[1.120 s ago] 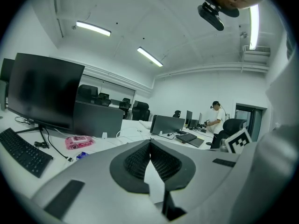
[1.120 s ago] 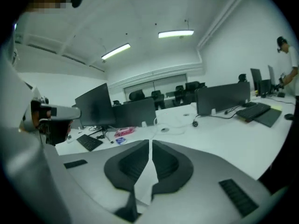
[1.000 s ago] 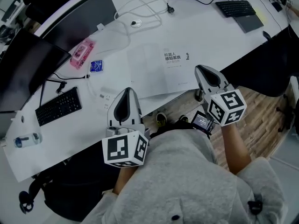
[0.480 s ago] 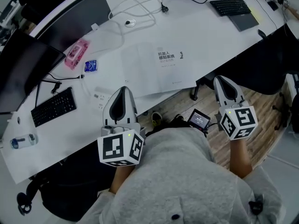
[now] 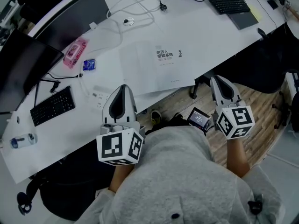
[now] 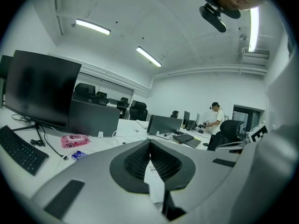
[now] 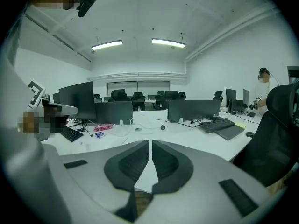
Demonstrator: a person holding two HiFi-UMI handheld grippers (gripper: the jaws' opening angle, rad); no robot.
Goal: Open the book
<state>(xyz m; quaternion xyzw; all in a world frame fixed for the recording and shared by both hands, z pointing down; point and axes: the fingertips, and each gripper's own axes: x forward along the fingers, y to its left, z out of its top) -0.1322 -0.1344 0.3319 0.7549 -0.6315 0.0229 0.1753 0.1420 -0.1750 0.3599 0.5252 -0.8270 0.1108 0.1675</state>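
Note:
A white book [image 5: 159, 65] with a printed title lies closed and flat on the white desk [image 5: 210, 29], near its front edge. My left gripper [image 5: 122, 87] hovers over the desk edge, just below and left of the book, jaws shut with nothing between them. In the left gripper view the left gripper [image 6: 149, 142] points toward the book [image 6: 153, 171], a sliver of which shows beyond the jaws. My right gripper [image 5: 217, 78] hangs off the desk over the wooden floor, right of the book's near corner, shut and empty. The right gripper [image 7: 150, 142] faces the desk in its own view.
A pink pack [image 5: 74, 52] and a blue packet [image 5: 89, 65] lie left of the book. A black keyboard [image 5: 52, 106], a bottle [image 5: 22, 140] and dark monitors [image 5: 28, 64] fill the left side. Cables [image 5: 135, 14] and another keyboard [image 5: 228, 5] sit behind. A small screen device [image 5: 201, 118] hangs below.
My right gripper has pulled back from the book's near right corner and off the desk, now over the floor. The left gripper has stayed almost still.

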